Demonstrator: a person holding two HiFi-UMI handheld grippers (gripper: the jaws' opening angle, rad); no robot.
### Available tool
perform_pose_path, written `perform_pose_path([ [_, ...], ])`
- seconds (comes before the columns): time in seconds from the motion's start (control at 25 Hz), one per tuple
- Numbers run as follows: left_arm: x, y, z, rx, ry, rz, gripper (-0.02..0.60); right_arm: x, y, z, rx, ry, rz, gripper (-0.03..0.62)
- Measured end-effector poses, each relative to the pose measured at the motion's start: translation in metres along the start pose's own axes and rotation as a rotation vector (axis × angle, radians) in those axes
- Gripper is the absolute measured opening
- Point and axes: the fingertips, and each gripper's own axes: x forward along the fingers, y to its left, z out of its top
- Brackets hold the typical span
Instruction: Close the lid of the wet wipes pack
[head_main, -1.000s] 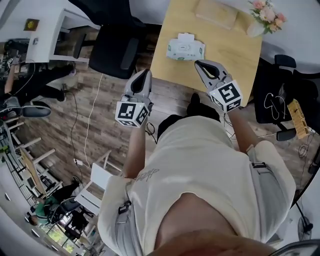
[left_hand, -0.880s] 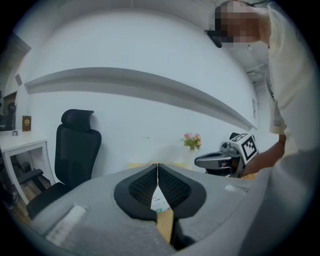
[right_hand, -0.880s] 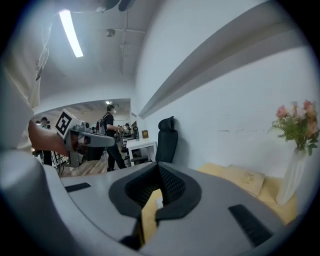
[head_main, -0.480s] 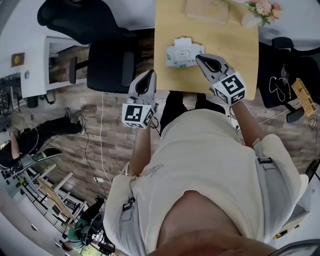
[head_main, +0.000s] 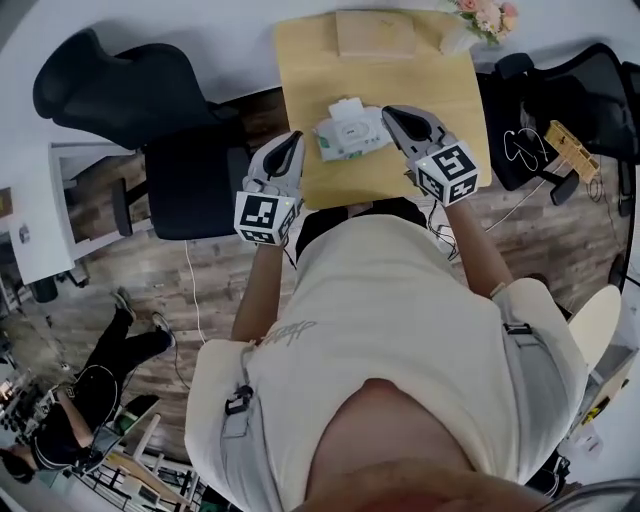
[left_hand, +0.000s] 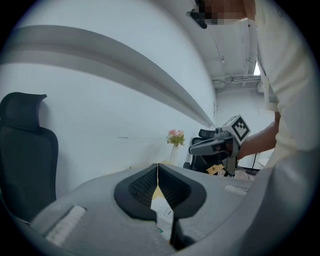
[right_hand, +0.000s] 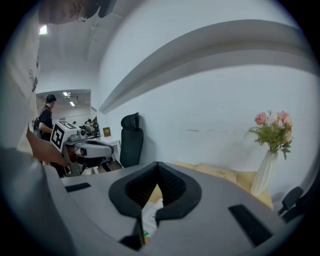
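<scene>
The wet wipes pack, white with green print, lies on the light wooden table near its front edge. Its white lid flap stands raised at the far side. My left gripper is shut and hovers just left of the pack, at the table's edge. My right gripper is shut too, its tips close to the pack's right end. In the left gripper view the jaws meet, with a strip of the pack below them. The right gripper view shows its jaws together above the pack.
A flat tan box and a vase of pink flowers stand at the table's far end. Black office chairs stand left and right of the table. A person is on the wooden floor far left.
The table and pack have come closer and more central in the head view. Both grippers have moved forward and now flank the pack, still shut.
</scene>
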Motion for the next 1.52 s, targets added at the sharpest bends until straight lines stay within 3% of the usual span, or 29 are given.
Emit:
perform_pose_path([
  [0.36,0.026,0.025,-0.009,-0.025,0.014,-0.070,0.017,0.020,-0.011,-0.017,-0.019,0.080,-0.085,0.003],
  [0.6,0.041,0.019,-0.011,-0.025,0.050,-0.065,0.017,0.033,-0.030,-0.030,-0.058,0.113,-0.068,0.003],
  [0.88,0.050,0.010,-0.026,-0.041,0.139,-0.011,0.017,0.067,-0.059,-0.069,-0.020,0.180,0.006,0.005],
  [1.12,0.060,0.004,-0.045,-0.123,0.176,0.032,0.017,0.097,-0.076,-0.101,-0.001,0.243,0.080,0.006],
  [1.28,0.069,0.003,-0.055,-0.155,0.194,0.042,0.017,0.122,-0.082,-0.132,0.024,0.332,0.154,0.051],
  [1.52,0.069,0.009,-0.072,-0.210,0.217,0.064,0.017,0.150,-0.081,-0.172,0.085,0.477,0.262,0.067],
])
